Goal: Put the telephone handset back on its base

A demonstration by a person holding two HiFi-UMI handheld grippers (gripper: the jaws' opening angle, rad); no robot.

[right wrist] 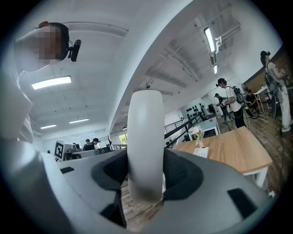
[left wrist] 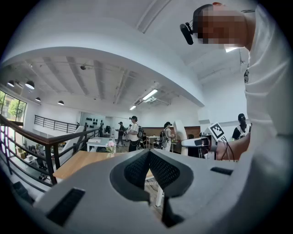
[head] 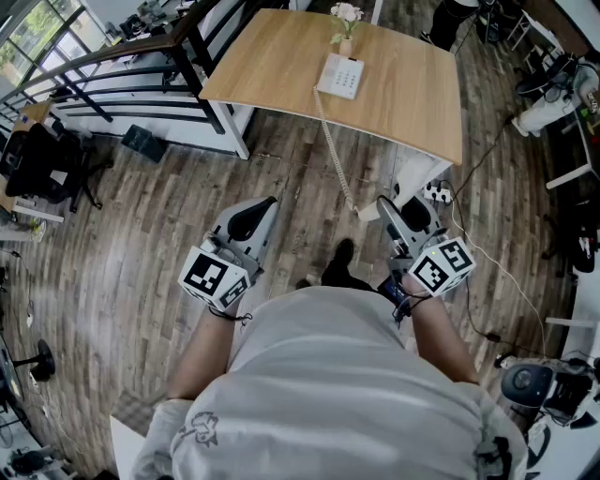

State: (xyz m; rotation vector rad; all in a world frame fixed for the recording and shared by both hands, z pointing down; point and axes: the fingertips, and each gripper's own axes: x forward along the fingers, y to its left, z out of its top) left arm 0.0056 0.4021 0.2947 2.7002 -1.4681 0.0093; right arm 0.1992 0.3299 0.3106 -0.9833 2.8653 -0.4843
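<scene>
My right tongs (right wrist: 145,161) are clamped on the white handset (right wrist: 145,132), which stands upright between the pads. My left tongs (left wrist: 149,153) are clenched on nothing, pads meeting.

The base (head: 339,77) sits on the desk (head: 412,89) at my twelve o'clock, well apart from me, so I judge the step in hand is the carry. I should walk in, keep the grip firm, let the coiled cord (head: 333,141) slacken rather than drag the base, then line the handset up along the cradle before lowering it.

Only the right gripper view shows the grip itself. The head view shows just a pale end at the right tongs (head: 394,214), but it alone traces the cord across the floor up to the base, with the flower vase (head: 346,23) just beyond at twelve o'clock. The left gripper view alone proves that hand is empty.
</scene>
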